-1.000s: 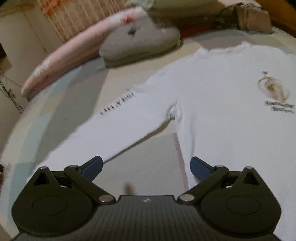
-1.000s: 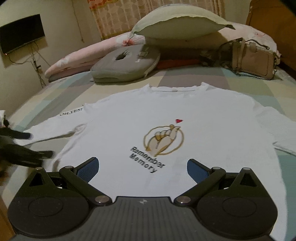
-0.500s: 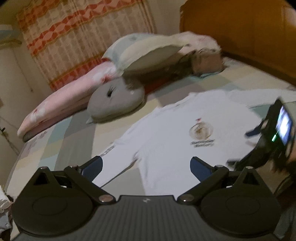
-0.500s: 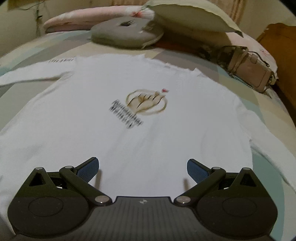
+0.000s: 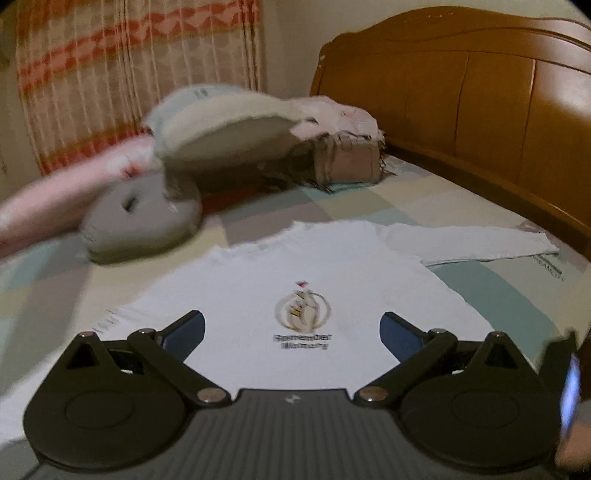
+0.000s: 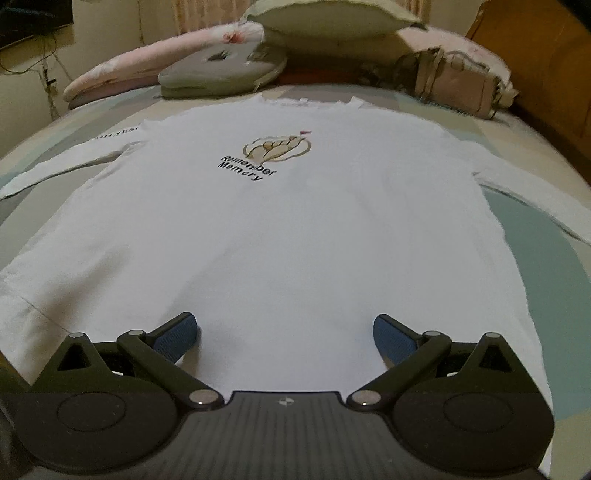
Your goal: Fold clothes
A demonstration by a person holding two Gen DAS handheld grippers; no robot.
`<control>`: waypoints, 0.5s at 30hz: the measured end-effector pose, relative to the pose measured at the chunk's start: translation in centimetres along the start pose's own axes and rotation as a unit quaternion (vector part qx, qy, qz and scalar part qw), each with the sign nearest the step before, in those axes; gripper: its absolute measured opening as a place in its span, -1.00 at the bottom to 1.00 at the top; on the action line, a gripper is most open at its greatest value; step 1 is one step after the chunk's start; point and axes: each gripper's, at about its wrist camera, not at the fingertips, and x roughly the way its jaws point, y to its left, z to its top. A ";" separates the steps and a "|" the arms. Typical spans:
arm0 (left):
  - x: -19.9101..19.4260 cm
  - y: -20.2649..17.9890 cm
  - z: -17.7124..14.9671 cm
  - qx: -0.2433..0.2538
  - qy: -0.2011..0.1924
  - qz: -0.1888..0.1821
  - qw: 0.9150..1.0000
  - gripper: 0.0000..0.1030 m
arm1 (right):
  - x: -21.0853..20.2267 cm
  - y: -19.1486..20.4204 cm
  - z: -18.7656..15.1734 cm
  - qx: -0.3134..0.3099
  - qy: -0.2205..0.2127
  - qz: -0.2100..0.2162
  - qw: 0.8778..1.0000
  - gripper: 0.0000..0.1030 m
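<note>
A white long-sleeved shirt (image 6: 288,229) lies flat and face up on the bed, with a hand logo and the words "Remember Memory" on its chest (image 5: 303,314). Both sleeves are spread out to the sides. My left gripper (image 5: 291,328) is open and held high above the shirt's lower half, with nothing between its fingers. My right gripper (image 6: 284,332) is open too, low over the shirt's bottom part, and holds nothing. At the right edge of the left wrist view the other gripper (image 5: 569,373) shows as a dark blur.
A grey round cushion (image 6: 221,70), pink and beige pillows (image 6: 332,18) and a tan handbag (image 6: 458,81) lie at the head of the bed. A wooden headboard (image 5: 480,96) stands on the right. The checked bedsheet (image 5: 498,288) surrounds the shirt.
The left gripper has risen and swung right, from over the left sleeve to face the shirt's chest. The right gripper has dropped low towards the shirt's bottom part.
</note>
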 end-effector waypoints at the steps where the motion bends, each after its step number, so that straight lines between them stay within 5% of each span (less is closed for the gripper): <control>1: 1.4 0.0 -0.7 -0.010 0.006 -0.002 1.000 0.96 | -0.1 0.2 -0.2 0.002 -0.003 -0.005 1.000 1.00; 8: 10.7 0.0 -5.0 -0.020 0.057 0.006 0.998 0.96 | -0.7 -0.1 -0.5 0.010 0.003 -0.017 1.000 1.00; 13: 13.2 0.8 -6.5 -0.008 0.108 -0.029 0.994 0.96 | -1.6 0.1 -1.7 0.016 -0.015 -0.035 0.999 1.00; 15: 12.9 1.4 -6.7 -0.026 0.097 -0.045 0.994 0.96 | -1.9 0.2 -2.1 0.027 -0.023 -0.044 0.998 1.00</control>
